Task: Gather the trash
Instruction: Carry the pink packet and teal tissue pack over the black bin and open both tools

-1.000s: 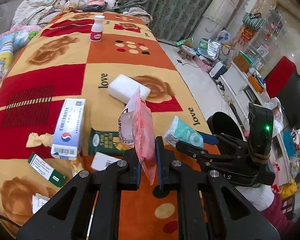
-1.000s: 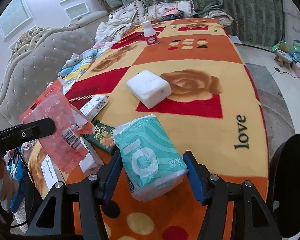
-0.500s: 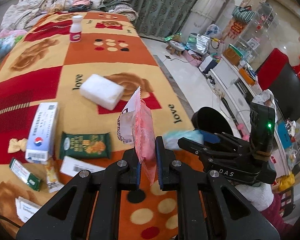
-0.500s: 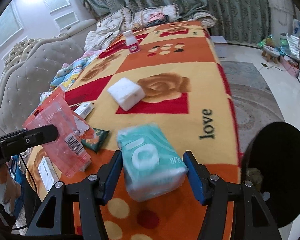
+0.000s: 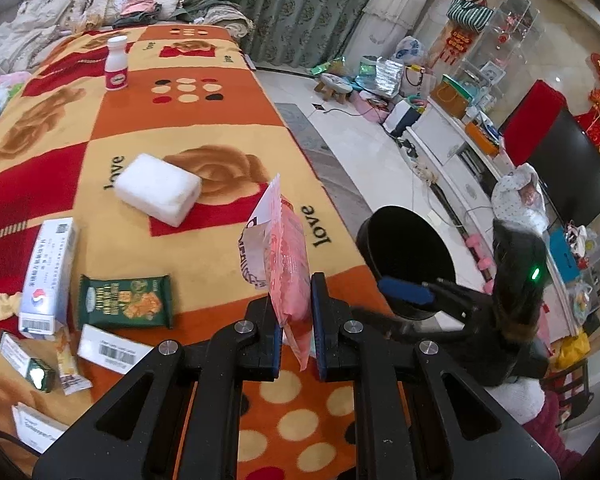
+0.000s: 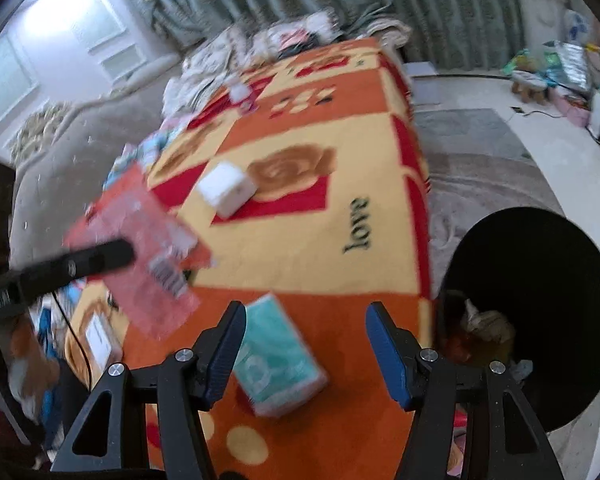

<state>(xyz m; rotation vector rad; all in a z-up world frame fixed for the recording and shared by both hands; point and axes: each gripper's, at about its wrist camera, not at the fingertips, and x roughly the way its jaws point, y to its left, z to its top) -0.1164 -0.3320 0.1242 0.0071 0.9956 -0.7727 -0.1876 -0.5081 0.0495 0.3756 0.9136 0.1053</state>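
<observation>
Left wrist view: the left claw (image 5: 295, 320) pinches a thin pink wrapper (image 5: 286, 256), light and limp, held by its lower edge; the black bin (image 5: 410, 256) stands just right.

Right wrist view: the right claw (image 6: 306, 350) is spreading; the soft teal tissue pack (image 6: 278, 364) sits loose between its jaws, touching only the left one. The bin (image 6: 540, 292), right, holds crumpled scraps.

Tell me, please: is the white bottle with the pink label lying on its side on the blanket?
No, the white bottle stands upright on the blanket, cap up, in the left wrist view.
</observation>
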